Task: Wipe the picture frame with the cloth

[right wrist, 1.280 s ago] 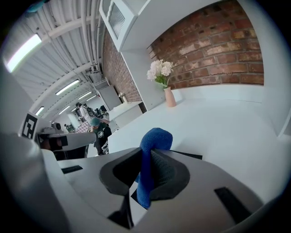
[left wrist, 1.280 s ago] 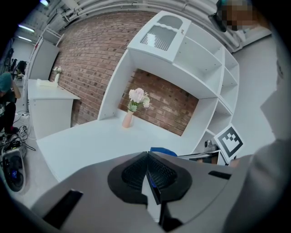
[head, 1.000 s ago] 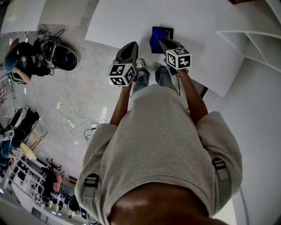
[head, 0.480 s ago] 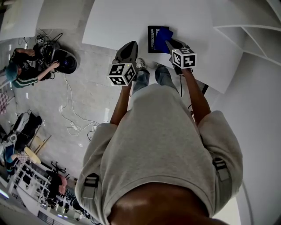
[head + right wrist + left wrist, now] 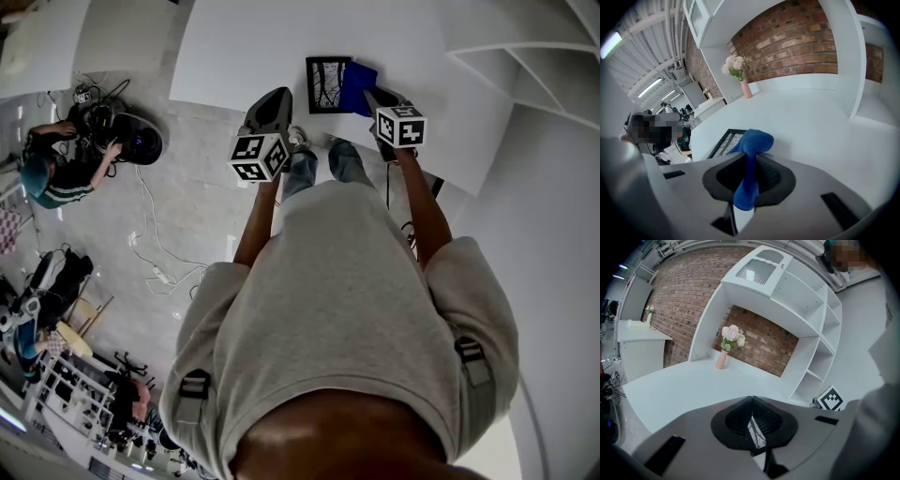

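Observation:
A black picture frame (image 5: 327, 84) with a branch print lies flat on the white table (image 5: 244, 47), near its front edge. A blue cloth (image 5: 357, 87) rests on the frame's right side, and my right gripper (image 5: 380, 98) is shut on it. In the right gripper view the cloth (image 5: 751, 150) bunches out of the right gripper (image 5: 749, 168), with the frame (image 5: 723, 142) just beyond on the left. My left gripper (image 5: 274, 105) hovers by the table edge left of the frame, apart from it. In the left gripper view the left gripper (image 5: 752, 401) is shut, holding nothing.
A pink vase of flowers (image 5: 723, 357) stands at the back of the table by the brick wall. White shelves (image 5: 506, 56) rise on the right. On the floor to the left a person (image 5: 52, 169) sits among gear and loose cables (image 5: 150, 244).
My right gripper has dragged the cloth to the right across the frame, so the print that was covered now shows. The left gripper has stayed put.

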The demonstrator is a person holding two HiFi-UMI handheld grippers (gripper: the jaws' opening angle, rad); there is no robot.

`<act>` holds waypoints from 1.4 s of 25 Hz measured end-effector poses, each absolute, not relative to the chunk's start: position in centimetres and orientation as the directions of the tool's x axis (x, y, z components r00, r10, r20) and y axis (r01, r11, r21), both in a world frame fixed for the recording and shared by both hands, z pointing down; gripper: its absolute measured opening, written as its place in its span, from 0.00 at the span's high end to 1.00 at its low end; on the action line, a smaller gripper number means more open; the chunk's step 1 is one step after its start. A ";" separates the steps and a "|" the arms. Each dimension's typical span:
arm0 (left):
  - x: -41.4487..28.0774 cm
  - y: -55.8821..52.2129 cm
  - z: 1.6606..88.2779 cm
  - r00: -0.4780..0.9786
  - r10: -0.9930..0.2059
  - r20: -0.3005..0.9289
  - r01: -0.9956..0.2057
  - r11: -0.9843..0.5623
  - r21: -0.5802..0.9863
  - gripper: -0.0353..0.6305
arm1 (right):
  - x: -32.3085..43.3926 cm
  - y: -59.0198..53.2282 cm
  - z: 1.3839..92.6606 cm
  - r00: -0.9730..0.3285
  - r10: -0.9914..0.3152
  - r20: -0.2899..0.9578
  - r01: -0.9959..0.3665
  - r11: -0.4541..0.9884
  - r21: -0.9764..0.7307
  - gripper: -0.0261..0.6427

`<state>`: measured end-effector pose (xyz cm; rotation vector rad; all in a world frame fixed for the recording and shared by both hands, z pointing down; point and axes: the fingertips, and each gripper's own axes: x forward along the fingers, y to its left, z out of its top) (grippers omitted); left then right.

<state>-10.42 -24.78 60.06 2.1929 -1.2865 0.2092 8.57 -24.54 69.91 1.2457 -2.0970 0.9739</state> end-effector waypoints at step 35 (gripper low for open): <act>-13.4 -23.0 60.1 0.469 -0.788 0.398 -0.860 -0.305 0.410 0.92 | -4.9 -21.4 63.4 -0.659 -0.454 0.600 -0.733 0.567 -0.376 0.87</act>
